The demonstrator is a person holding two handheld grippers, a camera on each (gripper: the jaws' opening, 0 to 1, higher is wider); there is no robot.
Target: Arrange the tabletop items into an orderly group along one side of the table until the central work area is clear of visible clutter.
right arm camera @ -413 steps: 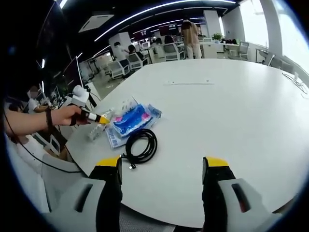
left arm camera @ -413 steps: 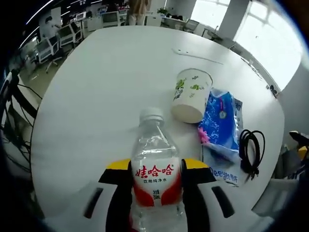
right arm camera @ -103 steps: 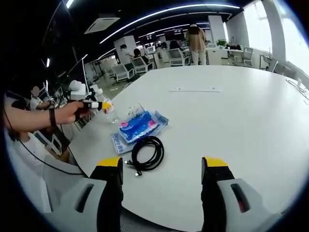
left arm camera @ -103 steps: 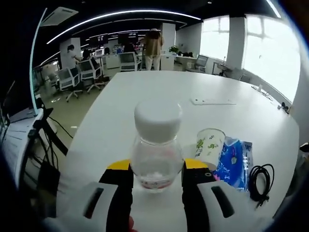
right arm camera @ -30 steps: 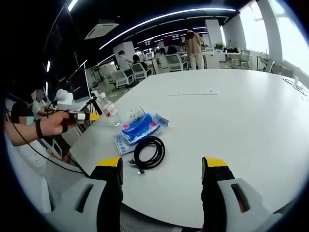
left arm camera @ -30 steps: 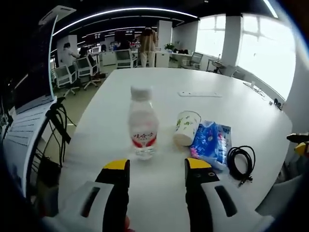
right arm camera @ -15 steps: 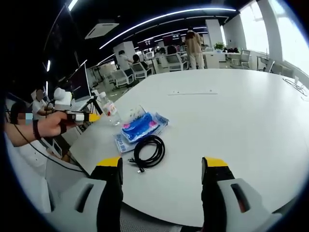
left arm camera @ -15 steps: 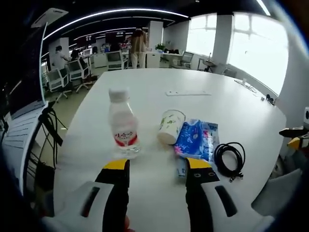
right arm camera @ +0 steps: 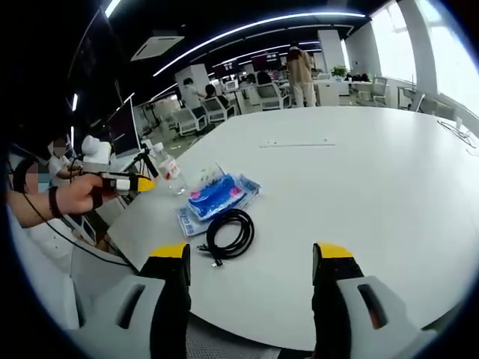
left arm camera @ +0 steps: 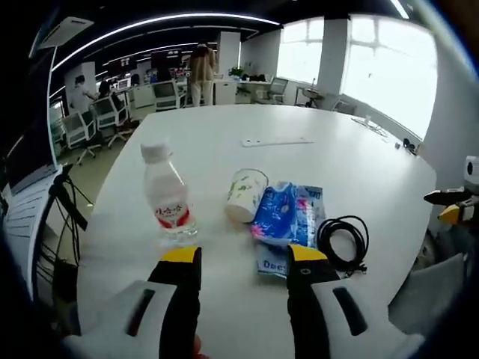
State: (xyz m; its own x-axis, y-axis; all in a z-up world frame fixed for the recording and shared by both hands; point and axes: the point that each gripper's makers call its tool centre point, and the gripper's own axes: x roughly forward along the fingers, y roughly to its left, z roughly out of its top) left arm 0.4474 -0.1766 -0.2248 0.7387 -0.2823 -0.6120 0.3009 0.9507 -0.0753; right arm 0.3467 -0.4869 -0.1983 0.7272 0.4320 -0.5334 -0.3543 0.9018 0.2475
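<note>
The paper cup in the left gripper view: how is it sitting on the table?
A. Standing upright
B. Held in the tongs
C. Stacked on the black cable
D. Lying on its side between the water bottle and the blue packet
D: the paper cup lies tipped over, between the upright water bottle and the blue packet.

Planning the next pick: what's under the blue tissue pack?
The blue tissue pack lies on a flat printed sheet whose edge pokes out toward the left gripper. The rest is covered.

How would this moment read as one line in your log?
left gripper: open, empty | right gripper: open, empty | water bottle: upright | paper cup: on side | tissue pack beside cable
</note>
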